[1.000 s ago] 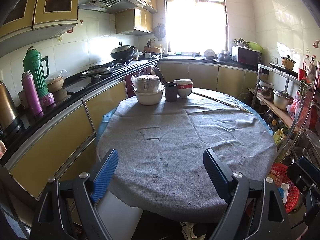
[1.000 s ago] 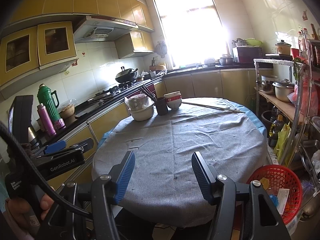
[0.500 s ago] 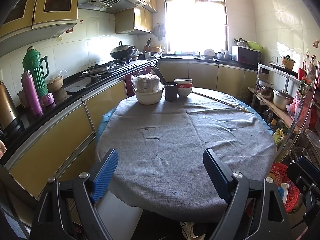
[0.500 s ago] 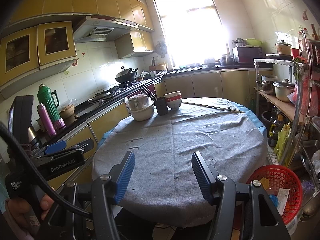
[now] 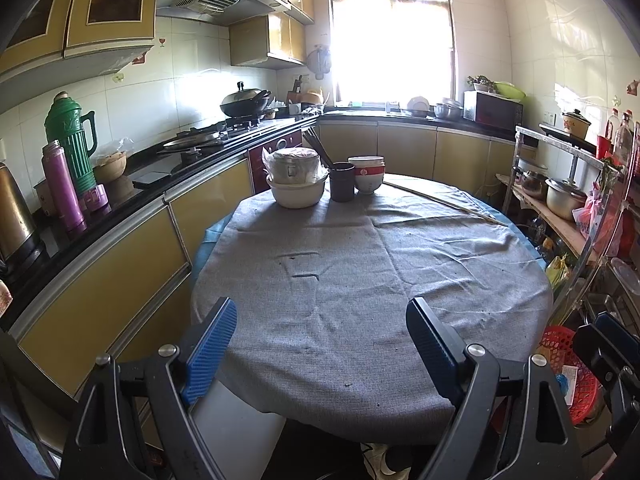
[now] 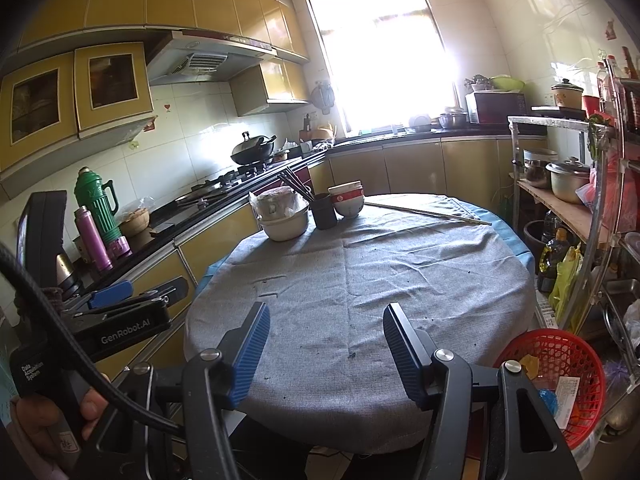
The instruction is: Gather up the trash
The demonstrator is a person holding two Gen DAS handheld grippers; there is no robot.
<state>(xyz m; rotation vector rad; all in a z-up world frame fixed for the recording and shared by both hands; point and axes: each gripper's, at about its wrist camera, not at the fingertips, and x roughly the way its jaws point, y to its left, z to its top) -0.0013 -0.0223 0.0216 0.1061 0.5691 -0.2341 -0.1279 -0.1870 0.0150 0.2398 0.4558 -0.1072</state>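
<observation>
At the near edge of the round table (image 5: 360,280), two claws wait with nothing in them.
Left gripper (image 5: 320,344) is wide, right gripper (image 6: 326,344) half wide (both empty); lots of bare cloth ahead. Two bowl stacks and one cup sit far back. One red trash basket (image 6: 560,360) stands on the floor, right.

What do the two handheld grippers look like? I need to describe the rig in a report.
Both the left gripper and the right gripper have black angular frames with silver pivot bolts and blue ribbed finger pads. The left one's side reads "GenRobot.AI" and "Data Acquisition System", and a thick black cable runs from it.
</observation>
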